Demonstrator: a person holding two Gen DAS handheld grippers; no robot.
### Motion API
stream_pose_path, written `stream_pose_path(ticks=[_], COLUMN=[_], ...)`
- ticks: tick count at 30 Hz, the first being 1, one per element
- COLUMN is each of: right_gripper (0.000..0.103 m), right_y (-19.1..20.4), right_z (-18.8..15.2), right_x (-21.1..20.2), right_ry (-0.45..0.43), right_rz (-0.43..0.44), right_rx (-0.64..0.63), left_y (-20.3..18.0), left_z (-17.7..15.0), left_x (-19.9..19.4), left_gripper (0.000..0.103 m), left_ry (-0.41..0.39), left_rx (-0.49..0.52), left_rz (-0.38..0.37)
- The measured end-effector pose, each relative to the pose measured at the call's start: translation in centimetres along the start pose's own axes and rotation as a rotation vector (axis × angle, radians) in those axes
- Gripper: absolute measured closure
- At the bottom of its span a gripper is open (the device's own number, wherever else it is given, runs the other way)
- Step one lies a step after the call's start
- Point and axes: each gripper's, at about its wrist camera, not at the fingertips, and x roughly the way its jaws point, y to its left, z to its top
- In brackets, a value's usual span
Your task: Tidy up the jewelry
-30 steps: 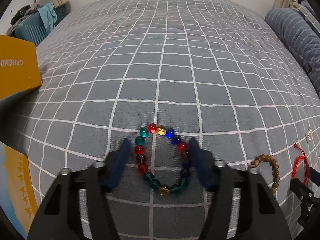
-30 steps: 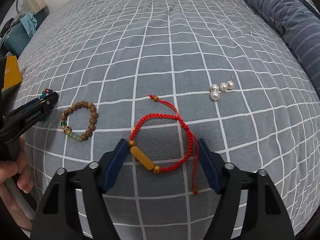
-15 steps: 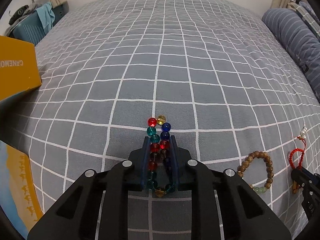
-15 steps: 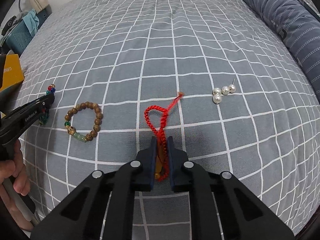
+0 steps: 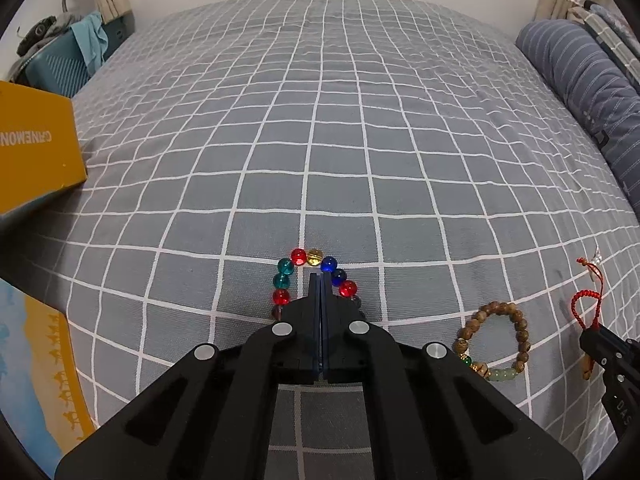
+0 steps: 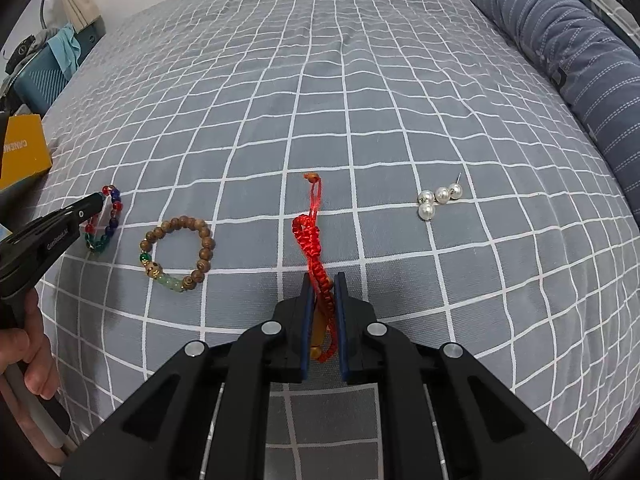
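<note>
Covering the whole work surface, a grey checked bedspread (image 5: 320,120) carries every item, with a striped blue bolster (image 6: 568,52) along its right edge. A yellow box (image 5: 36,148) at the left bears mirrored lettering, only partly legible. The left gripper (image 5: 321,280) has just closed fully from wide open: its jaws now meet inside the coloured glass bead bracelet (image 5: 298,257), whose beads splay to either side; whether the cord is pinched cannot be told. The right gripper (image 6: 323,280), earlier spread around the red cord bracelet (image 6: 310,236), has clamped it into a narrow strand. The wooden bead bracelet (image 6: 178,254) and pearl earrings (image 6: 438,198) lie unmoved.
</note>
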Motion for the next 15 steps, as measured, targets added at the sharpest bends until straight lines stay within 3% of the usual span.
stream_pose_path(ticks=[10, 15], right_gripper=[0.094, 0.094], right_y=[0.2, 0.5], right_z=[0.2, 0.2], right_x=[-1.0, -0.8], right_ry=[-0.021, -0.016], right_rz=[0.006, 0.009], right_rx=[0.003, -0.008], left_y=[0.2, 0.9], left_z=[0.3, 0.3], left_x=[-1.7, -0.8], left_gripper=[0.103, 0.097], left_ry=[-0.028, -0.034], left_rx=[-0.004, -0.013], left_rz=[-0.018, 0.044])
